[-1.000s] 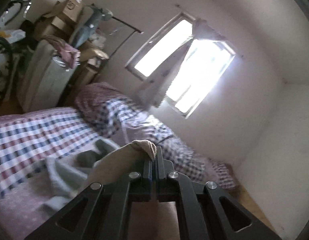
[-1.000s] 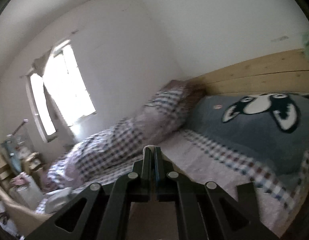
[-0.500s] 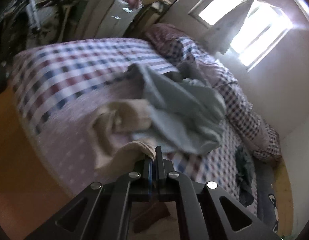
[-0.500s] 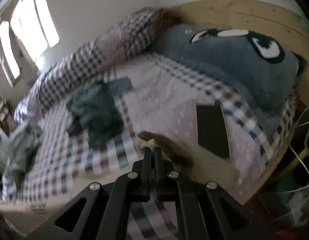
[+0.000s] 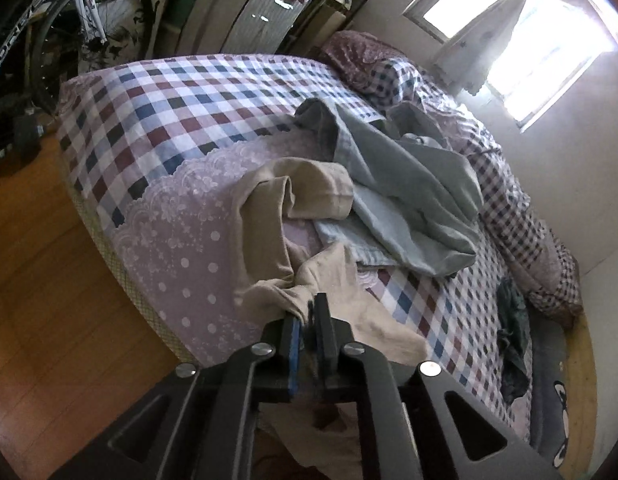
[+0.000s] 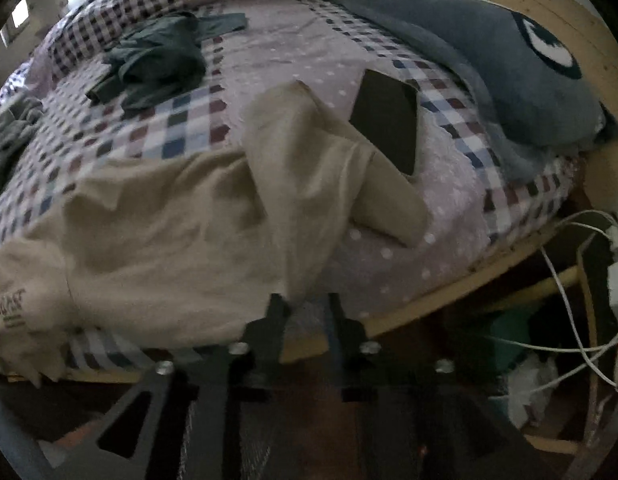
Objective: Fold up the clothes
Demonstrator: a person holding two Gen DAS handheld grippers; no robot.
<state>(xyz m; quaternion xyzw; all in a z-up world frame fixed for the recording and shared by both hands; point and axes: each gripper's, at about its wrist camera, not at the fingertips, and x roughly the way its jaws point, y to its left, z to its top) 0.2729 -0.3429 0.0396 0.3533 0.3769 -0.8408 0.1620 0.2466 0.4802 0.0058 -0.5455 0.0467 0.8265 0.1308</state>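
Left claw (image 5: pixel 311 316) up close, jaws nearly together with a fold of the beige garment (image 5: pixel 269 216) pinched between them. That garment spills forward onto the bed (image 5: pixel 189 208), one sleeve looping away over the lilac dotted cloth near the bed's edge. Just past it, touching its far end, a grey-blue heap (image 5: pixel 409 184) lies crumpled on the checked sheet. Further along, a small dark green bundle (image 5: pixel 513 320) sits near the rolled checked quilt (image 5: pixel 521 224) by the wall. Beyond the bed's foot: a bicycle (image 5: pixel 85 24) and stacked clutter, with the bright window (image 5: pixel 529 40) at the back.

Over to the right claw (image 6: pixel 305 308): jaws apart, a clear gap between them, nothing gripped, tips just at the lower edge of the beige garment (image 6: pixel 169 232). The cloth is spread wide across the near side of the bed, one sleeve bunched up and folded toward the right, small printed text on its left end. The sleeve overlaps a dark flat rectangle (image 6: pixel 389 124) on the sheet. Farther, the dark green bundle (image 6: pixel 157 60); right, a grey pillow (image 6: pixel 489 60) against the wooden headboard (image 6: pixel 569 12). White cables (image 6: pixel 581 300) hang below the bed on the right.
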